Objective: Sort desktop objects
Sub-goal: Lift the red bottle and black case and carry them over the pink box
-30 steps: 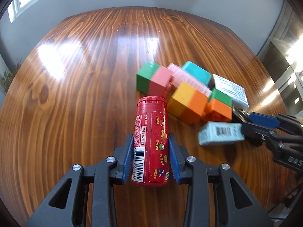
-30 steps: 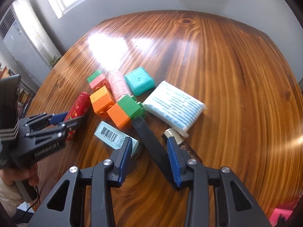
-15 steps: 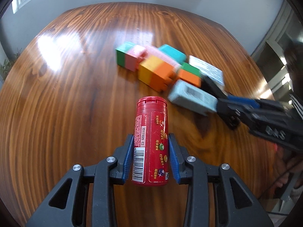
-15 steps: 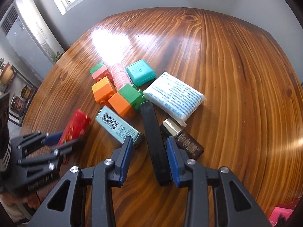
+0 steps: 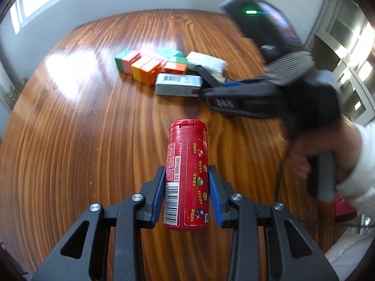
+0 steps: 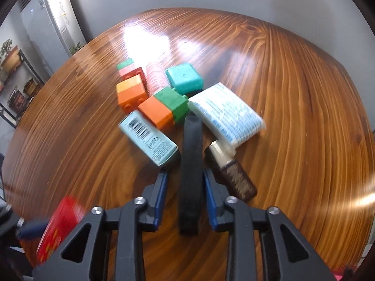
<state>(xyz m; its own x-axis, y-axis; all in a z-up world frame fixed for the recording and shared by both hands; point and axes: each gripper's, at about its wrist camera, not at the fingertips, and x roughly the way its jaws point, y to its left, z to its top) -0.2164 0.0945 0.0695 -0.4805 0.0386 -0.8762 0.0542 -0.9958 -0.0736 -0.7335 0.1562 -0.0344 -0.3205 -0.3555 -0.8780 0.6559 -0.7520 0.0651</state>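
The right gripper (image 6: 185,194) has just closed its jaws on the long black bar (image 6: 191,164), which points straight ahead. The left gripper (image 5: 186,194) holds the red tube (image 5: 186,175) above the desk (image 5: 93,128).

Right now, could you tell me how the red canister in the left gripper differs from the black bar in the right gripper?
The red canister is a round tube with printed labels and a barcode; the black bar is flat, slim and plain. The canister is carried clear of the wooden table, away from the pile; the bar's far end lies among the pile, by the green and orange block. Each sits lengthwise between a gripper's blue pads.
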